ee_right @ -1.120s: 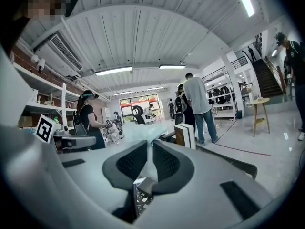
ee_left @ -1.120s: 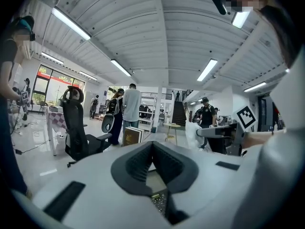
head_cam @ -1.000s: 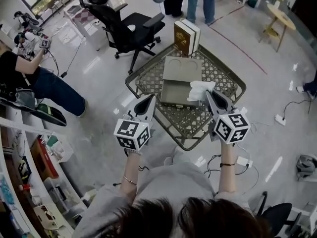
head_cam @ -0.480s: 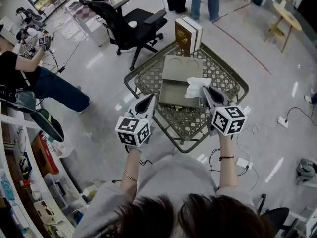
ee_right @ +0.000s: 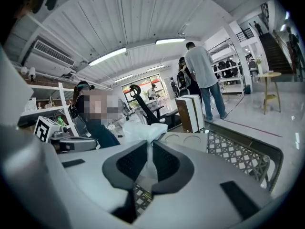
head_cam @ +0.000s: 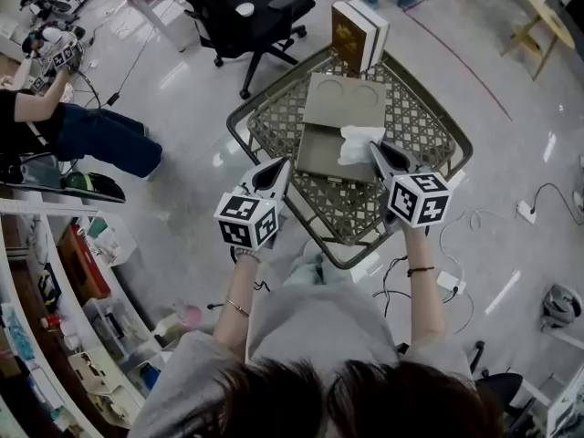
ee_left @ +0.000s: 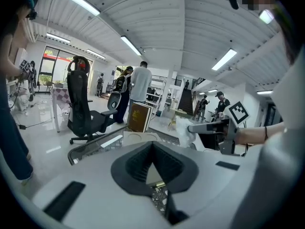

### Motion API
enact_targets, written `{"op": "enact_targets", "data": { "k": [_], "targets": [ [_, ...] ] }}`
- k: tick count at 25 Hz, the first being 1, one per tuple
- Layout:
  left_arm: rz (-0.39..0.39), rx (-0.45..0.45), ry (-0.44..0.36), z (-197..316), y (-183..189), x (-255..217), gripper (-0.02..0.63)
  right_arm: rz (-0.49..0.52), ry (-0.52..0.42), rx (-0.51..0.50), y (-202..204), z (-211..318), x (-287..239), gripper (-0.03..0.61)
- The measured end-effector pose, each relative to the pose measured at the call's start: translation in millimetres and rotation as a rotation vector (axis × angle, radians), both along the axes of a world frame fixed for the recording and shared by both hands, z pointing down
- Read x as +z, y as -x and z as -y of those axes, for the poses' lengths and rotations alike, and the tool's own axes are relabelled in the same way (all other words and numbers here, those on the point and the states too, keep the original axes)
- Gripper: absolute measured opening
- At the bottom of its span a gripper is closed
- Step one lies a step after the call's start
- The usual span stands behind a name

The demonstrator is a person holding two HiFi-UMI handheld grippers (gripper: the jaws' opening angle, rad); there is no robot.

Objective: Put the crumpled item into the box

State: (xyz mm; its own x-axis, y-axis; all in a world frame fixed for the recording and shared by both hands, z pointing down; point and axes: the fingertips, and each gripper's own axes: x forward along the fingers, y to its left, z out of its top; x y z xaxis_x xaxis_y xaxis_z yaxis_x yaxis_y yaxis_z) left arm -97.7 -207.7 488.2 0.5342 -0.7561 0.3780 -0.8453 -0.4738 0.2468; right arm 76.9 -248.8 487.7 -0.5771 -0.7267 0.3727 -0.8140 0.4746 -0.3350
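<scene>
A white crumpled item [head_cam: 359,142] hangs over the right side of the open grey box [head_cam: 317,156], whose lid [head_cam: 339,109] lies flat behind it. My right gripper [head_cam: 374,148] is shut on the crumpled item [ee_right: 145,130], pinched between its dark fingers [ee_right: 164,161]. My left gripper [head_cam: 281,165] is shut with nothing in it, at the table's near left, a little short of the box. In the left gripper view my left gripper [ee_left: 152,146] points at the box lid [ee_left: 138,138], with the crumpled item [ee_left: 183,130] off to the right.
The box lies on a lattice-topped table [head_cam: 411,130] with a raised rim. Two upright book-like boxes [head_cam: 359,33] stand at its far edge. A black office chair [head_cam: 242,12] is beyond, a seated person [head_cam: 73,135] at the left, and cables [head_cam: 538,210] on the floor at the right.
My right gripper has carried the crumpled item a little left and farther over the box. The left gripper has kept its place by the table's near left.
</scene>
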Motion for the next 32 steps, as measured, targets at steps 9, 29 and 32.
{"op": "enact_targets", "data": {
  "k": [9,29,32],
  "targets": [
    [0.001,0.010,0.108,26,3,54,0.017,-0.037,0.114,0.001,14,29,62,0.052],
    [-0.024,0.054,0.250,53,-20,132,0.017,-0.101,0.344,-0.056,36,57,166,0.053],
    [-0.027,0.061,0.266,54,-23,138,0.017,-0.114,0.379,-0.063,40,58,175,0.053]
  ]
}}
